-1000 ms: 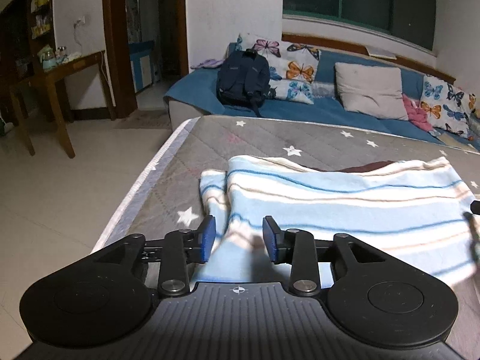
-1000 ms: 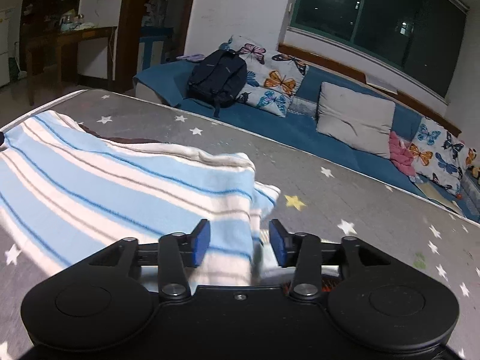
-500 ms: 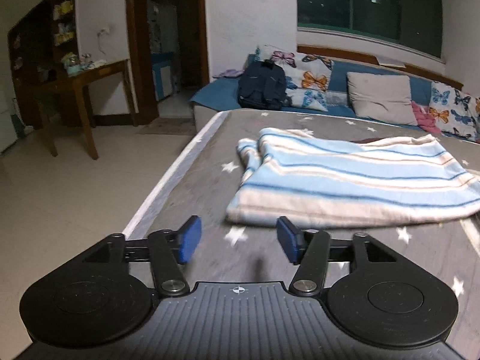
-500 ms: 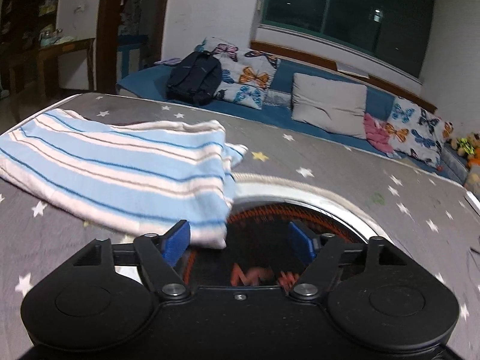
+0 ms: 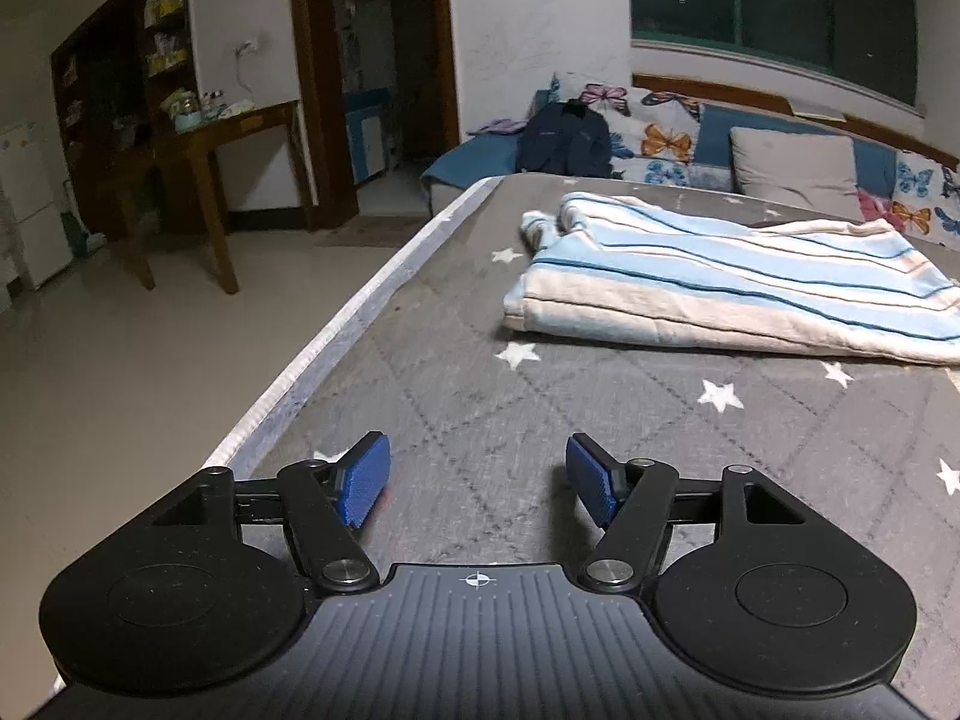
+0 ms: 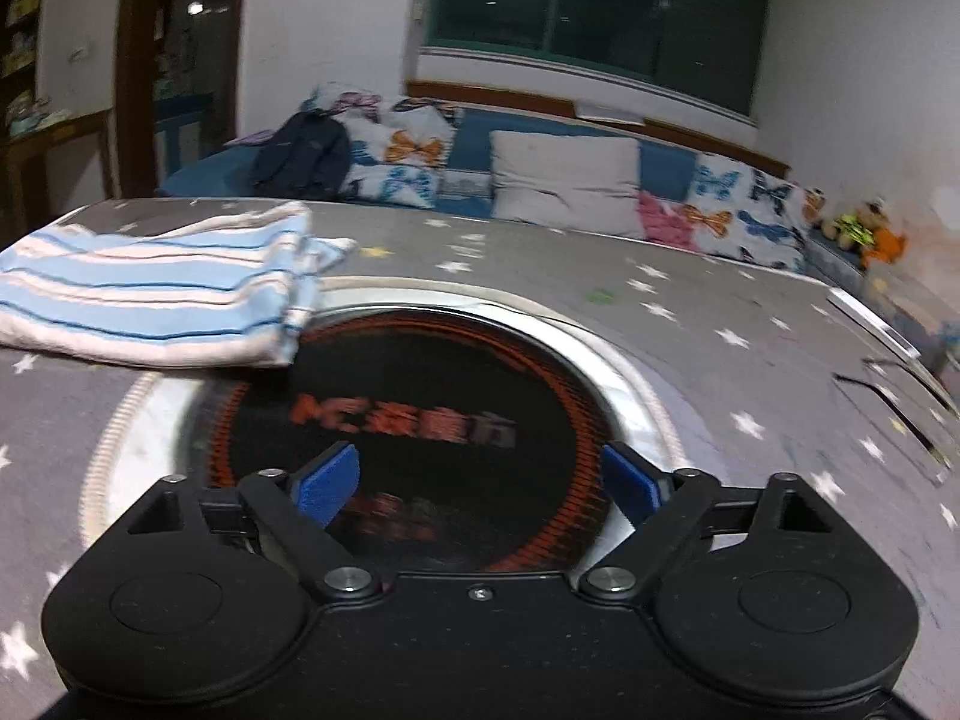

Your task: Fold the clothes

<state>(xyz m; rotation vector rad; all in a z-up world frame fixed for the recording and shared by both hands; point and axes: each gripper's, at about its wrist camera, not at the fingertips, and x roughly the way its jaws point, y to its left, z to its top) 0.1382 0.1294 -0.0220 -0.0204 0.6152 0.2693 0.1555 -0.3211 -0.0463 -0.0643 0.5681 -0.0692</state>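
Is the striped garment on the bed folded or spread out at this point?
Folded. The striped garment lies doubled on the bed, with stacked layers showing at its near edge. Both grippers are open and off it.

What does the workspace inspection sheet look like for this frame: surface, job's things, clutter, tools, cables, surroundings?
Surface: grey star-print mattress cover, with a round black and orange panel set in a silver ring.
Job's things: striped blue and white garment lies folded in layers; in the right wrist view its corner overlaps the panel's ring.
Clutter: nothing seen on the cover besides the garment.
Tools: left tool open, holding nothing, short of the garment; right tool open, holding nothing, over the panel.
Cables: nothing seen.
Surroundings: blue sofa with dark backpack, butterfly cushions, grey pillow; wooden table; dark window.
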